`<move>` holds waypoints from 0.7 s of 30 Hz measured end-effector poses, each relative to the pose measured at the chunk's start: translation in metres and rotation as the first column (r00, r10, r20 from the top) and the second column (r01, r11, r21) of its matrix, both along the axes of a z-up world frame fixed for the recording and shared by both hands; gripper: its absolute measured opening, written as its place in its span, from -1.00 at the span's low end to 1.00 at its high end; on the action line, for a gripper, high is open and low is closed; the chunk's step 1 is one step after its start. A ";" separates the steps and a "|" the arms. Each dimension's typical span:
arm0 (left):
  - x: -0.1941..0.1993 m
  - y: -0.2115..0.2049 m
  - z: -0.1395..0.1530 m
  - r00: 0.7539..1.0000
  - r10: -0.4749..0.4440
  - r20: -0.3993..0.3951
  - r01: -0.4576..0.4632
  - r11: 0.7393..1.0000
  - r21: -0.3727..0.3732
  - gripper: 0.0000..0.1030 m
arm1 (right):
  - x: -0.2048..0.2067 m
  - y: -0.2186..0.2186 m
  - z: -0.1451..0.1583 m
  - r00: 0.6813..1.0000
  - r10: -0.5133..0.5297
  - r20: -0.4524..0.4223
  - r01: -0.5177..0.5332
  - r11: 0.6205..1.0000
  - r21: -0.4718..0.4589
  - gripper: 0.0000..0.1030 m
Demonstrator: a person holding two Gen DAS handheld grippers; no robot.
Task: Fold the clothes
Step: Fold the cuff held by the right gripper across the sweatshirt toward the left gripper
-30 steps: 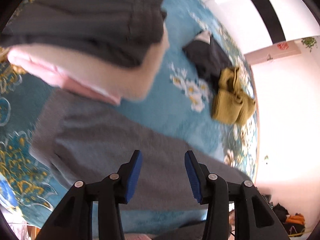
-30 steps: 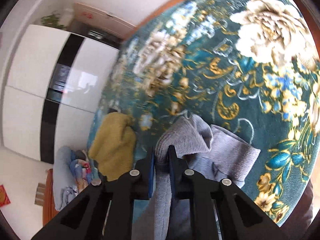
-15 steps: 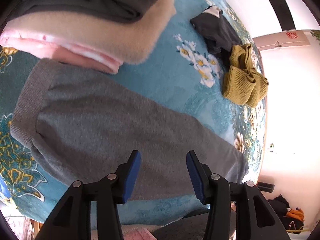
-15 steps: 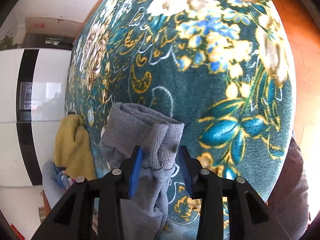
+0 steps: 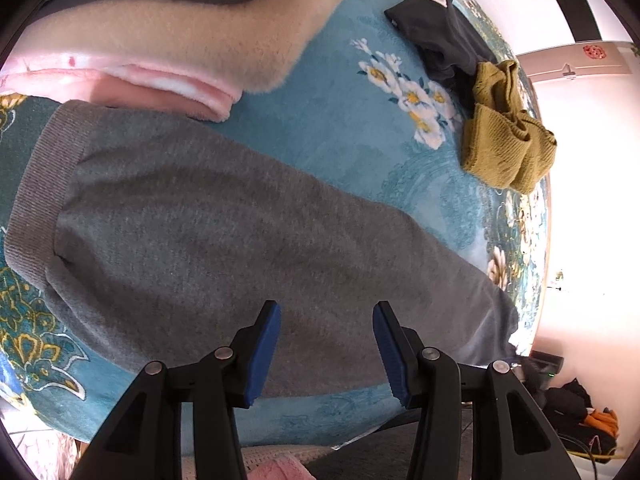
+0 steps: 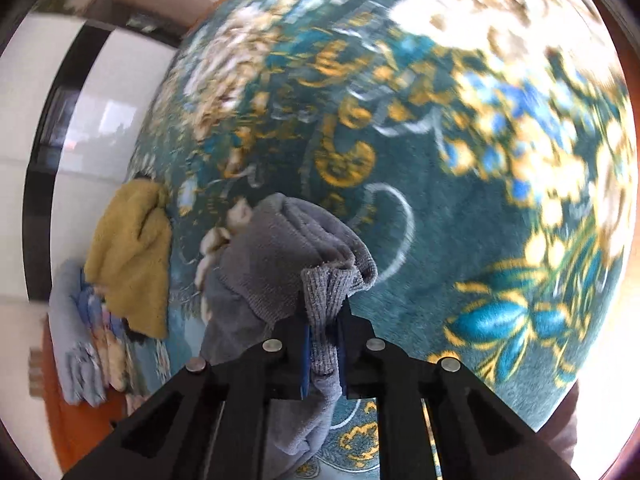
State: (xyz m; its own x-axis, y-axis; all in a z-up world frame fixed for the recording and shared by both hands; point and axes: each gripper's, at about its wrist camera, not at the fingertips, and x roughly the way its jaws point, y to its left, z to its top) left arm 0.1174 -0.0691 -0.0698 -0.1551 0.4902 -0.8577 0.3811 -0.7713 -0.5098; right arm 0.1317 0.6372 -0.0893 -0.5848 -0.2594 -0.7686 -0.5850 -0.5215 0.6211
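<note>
1. Right wrist view: the right gripper (image 6: 323,346) had just closed, its jaws pinching the ribbed cuff of the grey knit garment (image 6: 280,264) above the teal floral carpet (image 6: 460,220).
2. The left gripper (image 5: 326,344) hung spread over that garment lying flat; a mustard knit piece (image 5: 504,144) lay at two o'clock.

The grey garment (image 5: 224,232) is soft matt cloth, with a ribbed knit band at its left end. The carpet (image 5: 332,120) under it has a short, dense pile with a woven flower pattern. The mustard garment (image 5: 504,148) is a coarse rib knit. The folded pink and cream blanket (image 5: 172,44) looks fluffy. The fingers (image 5: 264,352) are matt black plastic with blue ridged pads.
</note>
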 end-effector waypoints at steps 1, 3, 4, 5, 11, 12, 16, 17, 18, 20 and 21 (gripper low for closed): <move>0.000 0.000 0.000 1.000 -0.002 0.001 0.002 1.000 -0.004 0.01 | -0.002 0.004 0.010 0.999 0.014 -0.034 -0.014 1.000 0.019 -0.82; 0.000 0.000 -0.001 1.000 -0.003 0.002 0.003 1.000 -0.009 0.01 | -0.001 0.020 0.032 0.994 -0.007 -0.110 0.012 0.999 0.045 -0.83; 0.000 0.001 -0.002 1.000 -0.003 0.005 0.004 1.000 -0.011 0.01 | -0.004 0.027 0.037 0.993 -0.014 -0.117 0.021 0.998 0.064 -0.83; 0.000 0.002 -0.005 1.000 -0.003 0.014 0.003 1.000 -0.012 0.01 | -0.006 0.033 0.039 0.994 -0.019 -0.110 0.028 0.996 0.080 -0.83; 0.003 0.008 -0.018 0.998 -0.017 0.065 0.018 1.000 -0.016 0.01 | -0.014 0.041 -0.004 0.996 -0.031 0.082 0.024 0.996 0.088 -0.82; 0.003 0.008 -0.020 0.997 -0.018 0.070 0.019 1.000 -0.015 0.01 | -0.013 0.042 -0.004 0.997 -0.040 0.072 0.034 0.996 0.082 -0.82; 0.002 0.014 -0.027 0.996 -0.040 0.084 0.041 0.999 -0.006 0.01 | -0.017 0.035 0.025 1.000 -0.007 0.014 0.005 0.994 0.111 -0.82; 0.002 0.019 -0.030 0.995 -0.055 0.087 0.056 0.998 -0.002 0.01 | -0.023 0.029 0.037 1.000 0.014 -0.008 -0.013 0.991 0.131 -0.82; 0.000 0.023 -0.032 0.993 -0.075 0.091 0.075 0.997 0.003 0.01 | -0.028 0.022 0.051 0.999 0.041 -0.032 -0.036 0.987 0.154 -0.82; -0.002 0.034 -0.039 0.987 -0.121 0.104 0.121 0.993 0.005 0.02 | -0.040 -0.003 0.087 0.988 0.126 -0.090 -0.104 0.970 0.221 -0.82; -0.002 0.037 -0.042 0.984 -0.139 0.113 0.141 0.990 -0.003 0.02 | -0.046 -0.016 0.104 0.979 0.169 -0.117 -0.136 0.958 0.254 -0.82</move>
State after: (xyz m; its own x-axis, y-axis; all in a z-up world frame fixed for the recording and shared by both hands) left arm 0.1153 -0.0317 -0.1114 0.0115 0.4907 -0.8713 0.3229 -0.8265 -0.4611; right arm 0.0856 0.6215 0.0147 -0.6563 -0.1687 -0.7354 -0.4055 -0.7431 0.5323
